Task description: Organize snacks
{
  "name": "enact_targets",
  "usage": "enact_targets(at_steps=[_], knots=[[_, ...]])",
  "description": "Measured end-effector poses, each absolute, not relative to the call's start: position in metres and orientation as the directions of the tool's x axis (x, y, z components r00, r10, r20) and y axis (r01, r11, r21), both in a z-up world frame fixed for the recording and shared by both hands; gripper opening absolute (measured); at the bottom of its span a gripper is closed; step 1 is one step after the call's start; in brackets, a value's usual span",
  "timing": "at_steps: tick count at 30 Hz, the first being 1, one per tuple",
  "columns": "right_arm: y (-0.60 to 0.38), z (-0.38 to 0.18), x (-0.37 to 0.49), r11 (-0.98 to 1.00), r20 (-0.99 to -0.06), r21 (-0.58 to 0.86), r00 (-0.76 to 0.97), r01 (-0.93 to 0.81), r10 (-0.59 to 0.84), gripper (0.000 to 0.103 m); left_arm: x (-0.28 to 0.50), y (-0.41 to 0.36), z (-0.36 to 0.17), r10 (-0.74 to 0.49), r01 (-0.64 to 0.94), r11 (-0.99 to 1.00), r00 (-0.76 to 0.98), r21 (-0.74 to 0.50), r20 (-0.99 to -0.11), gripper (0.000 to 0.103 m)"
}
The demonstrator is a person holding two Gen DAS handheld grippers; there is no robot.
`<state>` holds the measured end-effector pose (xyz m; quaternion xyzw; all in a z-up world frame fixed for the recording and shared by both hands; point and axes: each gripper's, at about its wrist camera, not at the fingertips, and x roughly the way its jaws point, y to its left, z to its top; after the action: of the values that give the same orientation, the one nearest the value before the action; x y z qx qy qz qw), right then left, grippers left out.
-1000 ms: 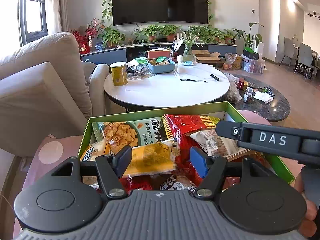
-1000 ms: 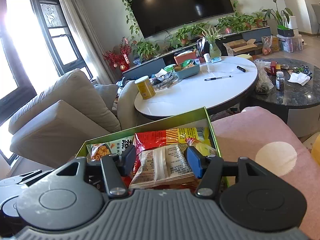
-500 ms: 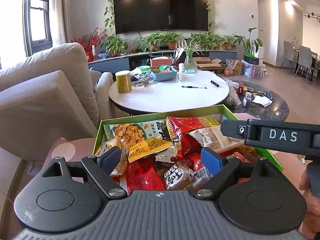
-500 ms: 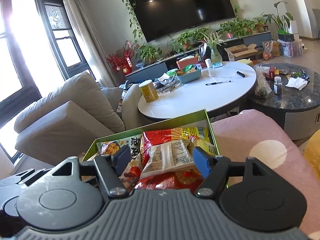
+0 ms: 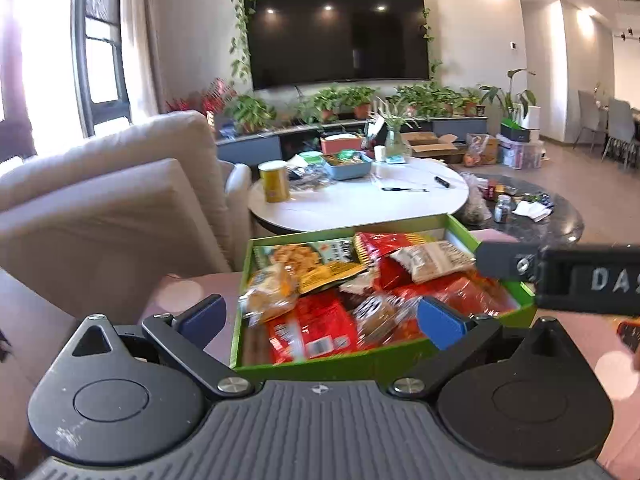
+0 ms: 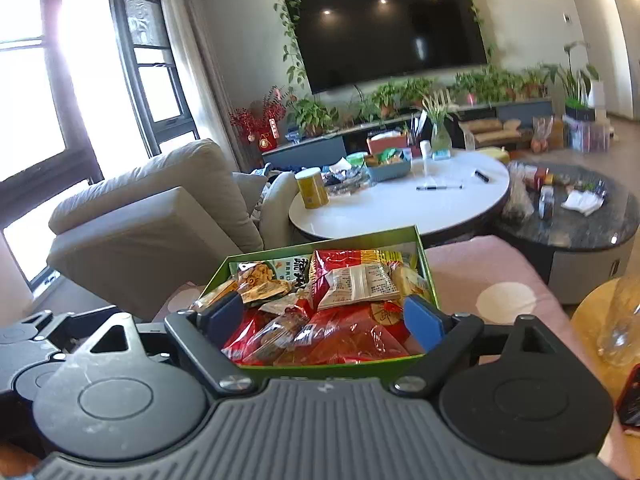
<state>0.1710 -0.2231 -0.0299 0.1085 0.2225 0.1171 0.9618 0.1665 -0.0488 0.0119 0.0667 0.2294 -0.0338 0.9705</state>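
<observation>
Green cardboard forms the shallow open box (image 5: pixel 384 362) seen filled with crinkly snack packets on a pink spotted cushion (image 6: pixel 484 276), just short of a round white table (image 6: pixel 400 208). Red foil bags (image 6: pixel 344 336) are heaped at the near end, while a white printed sachet (image 6: pixel 360 284) and an orange-and-green cracker packet (image 5: pixel 304 254) are laid toward the far wall. Everything visible is contained inside the rim, which suggests the gathering is largely done.

Both tools are held back at the near edge, apparently to leave the contents undisturbed. The left gripper (image 5: pixel 320 316) is seen spread wide with nothing between its blue pads (image 5: pixel 440 322), its left finger outside the box's left wall. The right gripper (image 6: pixel 324 318) is likewise released and empty, its jaws framing the near end of the pile; its black body is also caught at the right of the left view.

A yellow canister (image 5: pixel 274 182) and a blue tray of further packets (image 5: pixel 346 168) are left on the table, beyond reach for now and possibly next in line.
</observation>
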Motion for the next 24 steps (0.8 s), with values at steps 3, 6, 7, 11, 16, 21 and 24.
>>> enact_targets(at_steps=[3,6,7,11,16,21,24], knots=[[-0.219,-0.025,0.159,0.953,-0.396,0.238,0.877,-0.189,0.273,0.079,0.15,-0.044,0.013,-0.008,0.067,0.991,0.898,0.12,-0.441,0.102],[-0.216,-0.022,0.149,0.953,-0.388,0.233,0.88,-0.195,0.275,0.079,0.134,-0.035,0.014,-0.006,0.053,0.994,0.896,0.095,-0.444,0.103],[-0.216,-0.021,0.147,0.953,-0.385,0.231,0.881,-0.197,0.276,0.079,0.129,-0.033,0.015,-0.001,0.047,0.995,0.896,0.092,-0.445,0.103],[-0.211,-0.017,0.134,0.953,-0.371,0.216,0.885,-0.212,0.281,0.079,0.111,-0.025,0.02,0.038,-0.002,0.996,0.909,0.086,-0.416,0.103],[-0.209,-0.012,0.113,0.953,-0.345,0.205,0.894,-0.224,0.285,0.079,0.086,-0.015,0.024,0.048,-0.035,0.998,0.927,0.043,-0.371,0.103],[-0.206,-0.013,0.096,0.954,-0.333,0.184,0.898,-0.236,0.286,0.079,0.066,-0.012,0.023,0.052,-0.042,0.998,0.931,0.035,-0.362,0.103],[-0.204,-0.017,0.085,0.954,-0.333,0.179,0.897,-0.241,0.289,0.079,0.055,-0.012,0.022,0.059,-0.048,0.998,0.932,0.039,-0.358,0.103]])
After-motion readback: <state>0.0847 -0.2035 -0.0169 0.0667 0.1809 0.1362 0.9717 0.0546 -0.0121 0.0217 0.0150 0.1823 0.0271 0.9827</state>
